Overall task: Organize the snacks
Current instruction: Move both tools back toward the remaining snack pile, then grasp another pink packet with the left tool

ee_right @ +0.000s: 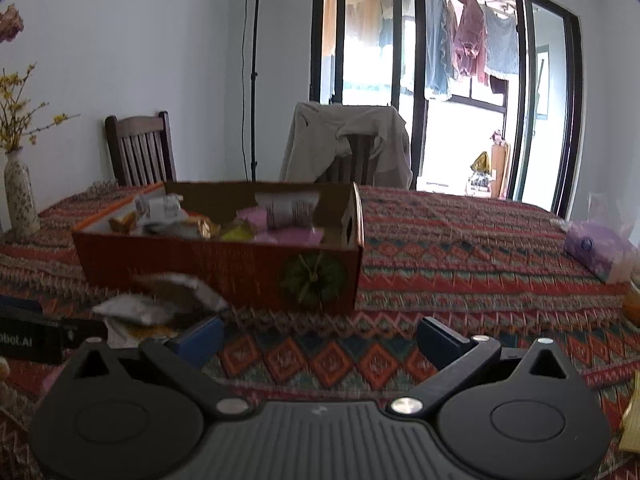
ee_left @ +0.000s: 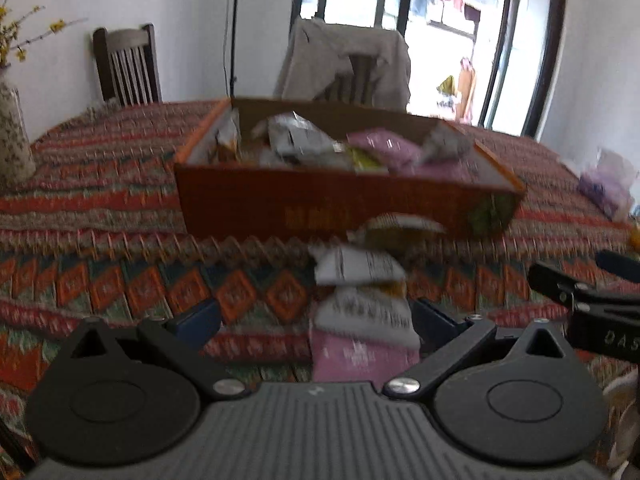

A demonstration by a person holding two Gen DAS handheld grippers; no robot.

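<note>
An orange cardboard box (ee_left: pixel 320 208) on the patterned tablecloth holds several snack packets; it also shows in the right wrist view (ee_right: pixel 224 268). In front of it lies a loose pile of snack packets (ee_left: pixel 360 268), white and grey ones with a pink packet (ee_left: pixel 360 354) nearest me. My left gripper (ee_left: pixel 316 320) is open, its jaws wide, with the pink and white packets lying between the fingers, not clamped. My right gripper (ee_right: pixel 318 336) is open and empty over bare cloth, right of the pile (ee_right: pixel 160 300). The right gripper's body shows at the left wrist view's right edge (ee_left: pixel 592 304).
A flowered vase (ee_right: pixel 20 196) stands at the table's far left. A purple tissue pack (ee_right: pixel 596 248) lies at the right edge. Two chairs (ee_right: pixel 140 152), one draped with a jacket (ee_right: pixel 348 140), stand behind the table. A lamp stand and glass doors are beyond.
</note>
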